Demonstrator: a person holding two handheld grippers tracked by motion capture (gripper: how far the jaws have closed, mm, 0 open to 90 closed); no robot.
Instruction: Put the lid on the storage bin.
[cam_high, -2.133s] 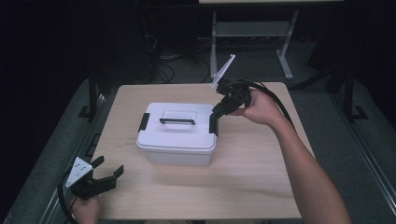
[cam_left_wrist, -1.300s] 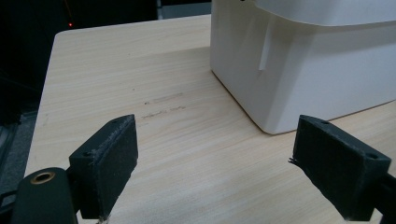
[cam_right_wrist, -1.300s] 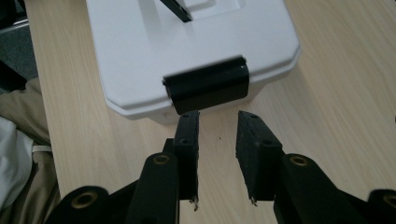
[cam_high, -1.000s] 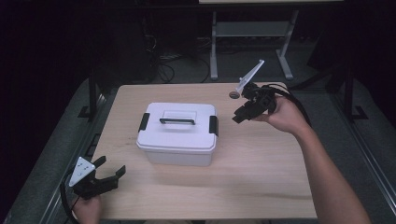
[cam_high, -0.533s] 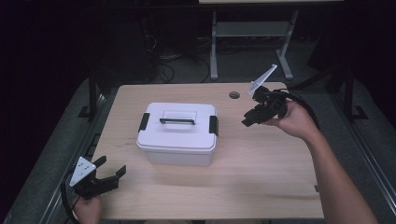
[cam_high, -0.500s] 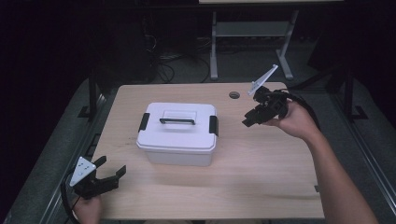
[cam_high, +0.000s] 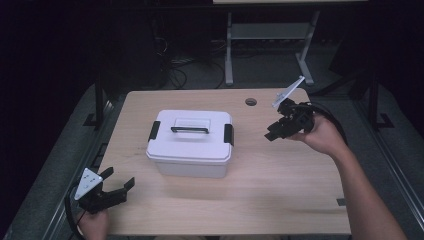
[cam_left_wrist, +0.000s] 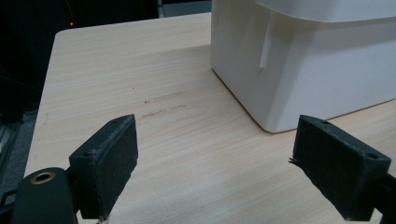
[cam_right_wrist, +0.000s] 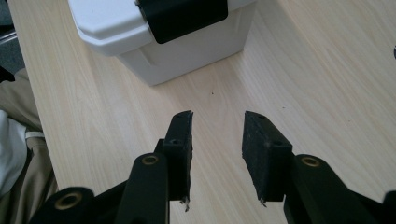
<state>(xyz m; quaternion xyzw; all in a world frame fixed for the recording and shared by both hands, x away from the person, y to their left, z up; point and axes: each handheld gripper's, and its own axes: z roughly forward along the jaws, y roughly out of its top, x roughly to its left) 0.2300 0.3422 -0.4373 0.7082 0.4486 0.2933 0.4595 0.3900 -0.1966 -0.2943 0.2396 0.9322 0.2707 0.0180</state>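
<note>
Fingers of both grippers stood apart and empty: widely spread on the left gripper (cam_high: 114, 189), at lower left of the high view, and only narrowly parted on the right gripper (cam_high: 276, 132), at centre right.

Sat in the middle of the worktop (cam_high: 280, 185), the white lidded box (cam_high: 190, 143), lid on, black handle (cam_high: 190, 130) lying flat across the top, a black latch (cam_high: 229, 134) down on its right end and another on the left end. Touched by neither gripper. From the right gripper view, filled the upper left with that latched end (cam_right_wrist: 182, 16), bare wood between it and the fingers (cam_right_wrist: 181, 140). From the left gripper view, showed as a pale corner (cam_left_wrist: 280, 70) at upper right, beyond the fingers (cam_left_wrist: 116, 154) and apart from them.

Judged barely begun: both latches looked closed, lid unopened, nothing gripped. Left to do, seemingly everything — reaching in, freeing the clasps, lifting the lid.
</note>
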